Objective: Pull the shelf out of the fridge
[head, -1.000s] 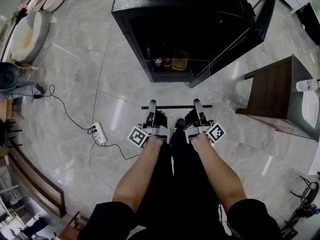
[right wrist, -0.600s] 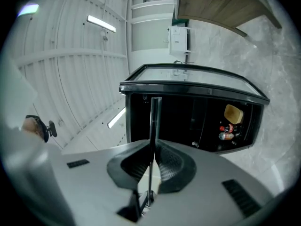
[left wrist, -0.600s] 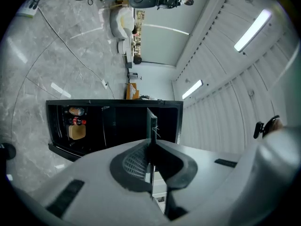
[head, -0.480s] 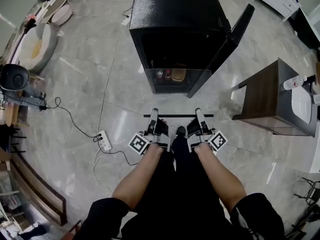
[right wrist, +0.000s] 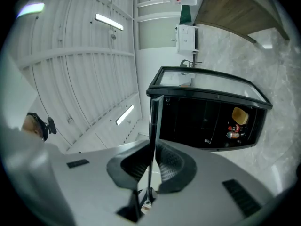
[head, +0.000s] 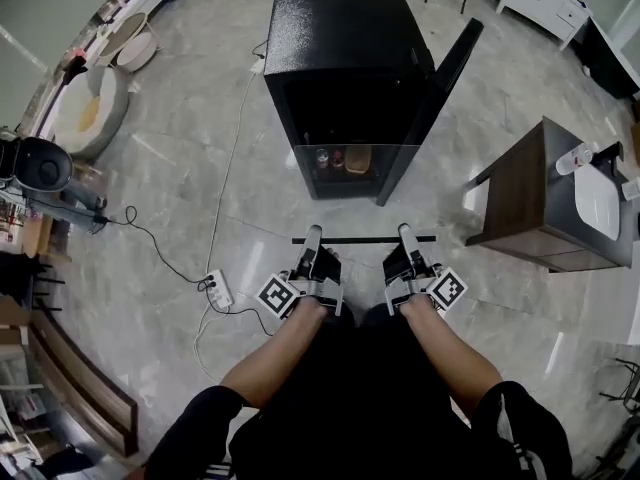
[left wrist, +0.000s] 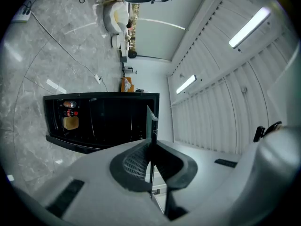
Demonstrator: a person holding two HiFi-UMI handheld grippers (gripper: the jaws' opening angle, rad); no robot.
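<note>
A black mini fridge stands on the marble floor with its door swung open to the right. The glass shelf, with a black front strip, is out of the fridge and hangs level in front of it. My left gripper is shut on the strip's left part and my right gripper on its right part. In the left gripper view the thin pane is pinched between the pads; the right gripper view shows the pane clamped the same way. Cans and a yellow tub sit low inside the fridge.
A dark wooden side table with a white basin stands at the right. A power strip and its cable lie on the floor at the left. A round cushion sits at the far left.
Both grippers have risen with the shelf and drawn back from the fridge. The view has lifted, so the fridge looks farther off and more upright.
</note>
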